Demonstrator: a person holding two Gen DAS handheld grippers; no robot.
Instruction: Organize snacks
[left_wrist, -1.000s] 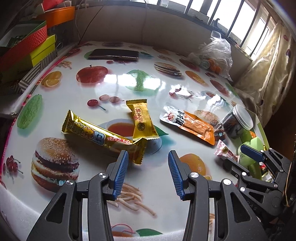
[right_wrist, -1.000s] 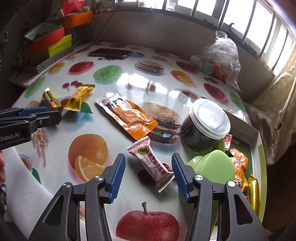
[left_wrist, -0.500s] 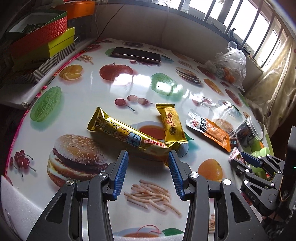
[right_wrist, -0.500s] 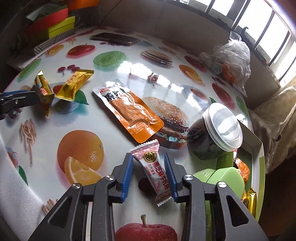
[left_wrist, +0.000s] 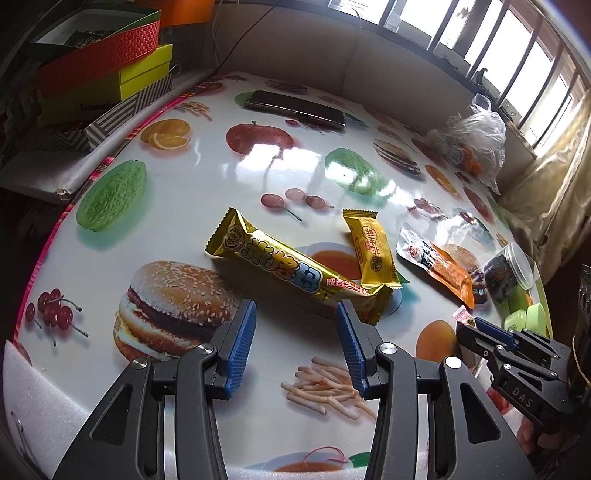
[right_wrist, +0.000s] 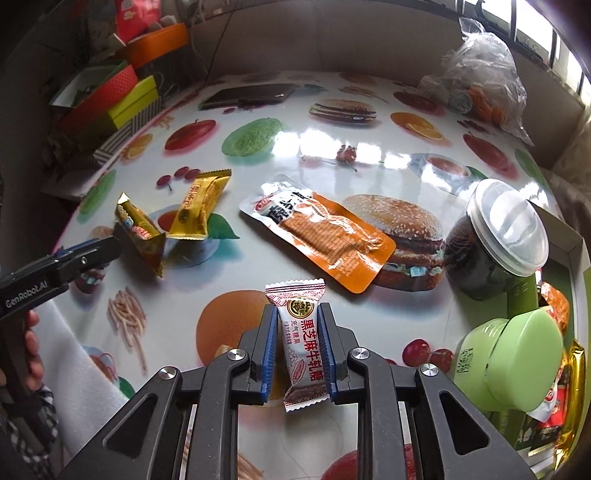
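My right gripper (right_wrist: 297, 350) is shut on a white and red candy packet (right_wrist: 300, 343), its blue pads pressing both sides. My left gripper (left_wrist: 293, 343) is open, just in front of the near end of a long gold snack bar (left_wrist: 291, 271) lying on the table; the bar's end is close to the right fingertip. A small yellow packet (left_wrist: 371, 253) rests against that bar. An orange and white flat pouch (right_wrist: 317, 229) lies mid-table. The green box (right_wrist: 569, 280) at the right edge holds several snacks. The left gripper also shows in the right wrist view (right_wrist: 88, 256).
A dark jar with a clear lid (right_wrist: 495, 240) and a green container (right_wrist: 513, 365) stand by the box. A phone (left_wrist: 295, 109) lies at the far side. A plastic bag (right_wrist: 476, 92) sits far right. Stacked boxes (left_wrist: 99, 74) stand beyond the table's left edge.
My right gripper has closed on the white and red packet. My left gripper has moved toward the gold bar, still open.
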